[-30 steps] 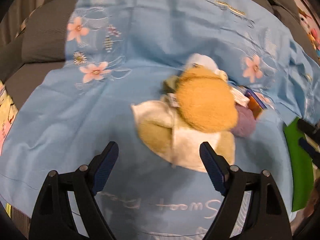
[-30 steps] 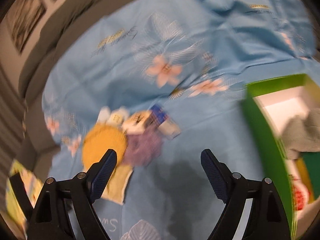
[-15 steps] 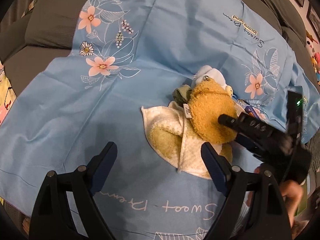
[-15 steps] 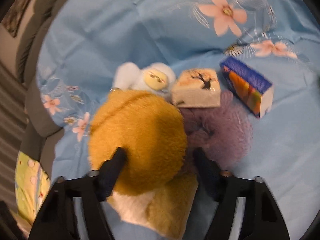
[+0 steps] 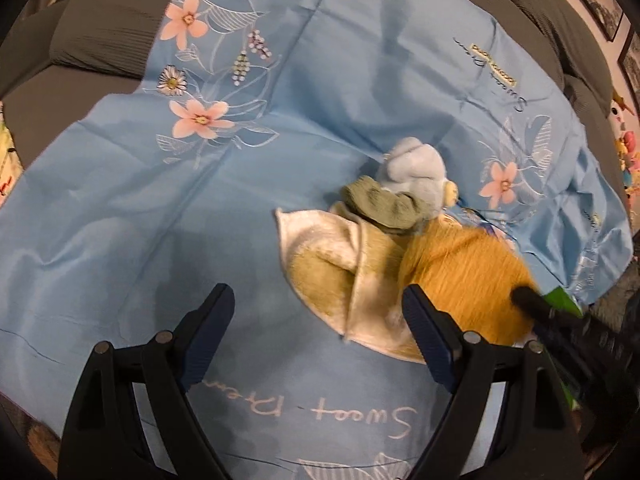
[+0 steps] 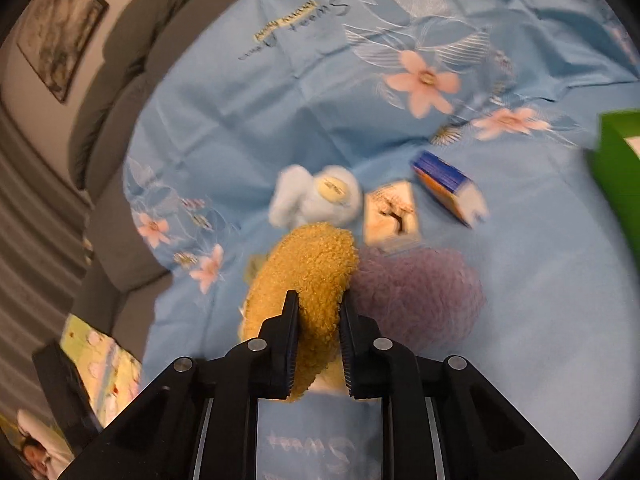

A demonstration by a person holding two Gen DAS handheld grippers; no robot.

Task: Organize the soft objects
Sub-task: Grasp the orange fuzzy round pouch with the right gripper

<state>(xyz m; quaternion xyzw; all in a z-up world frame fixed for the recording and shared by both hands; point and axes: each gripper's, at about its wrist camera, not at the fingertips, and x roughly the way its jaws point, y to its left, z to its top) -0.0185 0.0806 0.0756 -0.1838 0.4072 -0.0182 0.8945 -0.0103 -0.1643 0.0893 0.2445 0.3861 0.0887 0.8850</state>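
On a blue flowered sheet (image 5: 180,220) lies a pile of soft things. My right gripper (image 6: 319,298) has its jaws closing on the yellow curly plush (image 6: 312,256), and the pads press into its edge. A purple fluffy piece (image 6: 416,296) lies right of it, a pale blue plush (image 6: 316,196) behind. In the left wrist view the yellow plush (image 5: 464,276) is blurred, with the right gripper's black finger (image 5: 536,308) on it. My left gripper (image 5: 316,296) hangs open over the sheet, nothing between its fingers, just before a cream and yellow towel (image 5: 332,268) and a grey-green cloth (image 5: 380,204).
A small box with a tree picture (image 6: 390,214) and a blue and orange box (image 6: 448,188) lie behind the purple piece. A green box (image 6: 620,160) stands at the right. Grey sofa cushions (image 5: 100,40) edge the sheet. Framed pictures (image 6: 60,36) hang on the wall.
My right gripper came in from the right over the pile and narrowed its jaws onto the yellow plush, which has shifted right off the towel. The left gripper stayed open.
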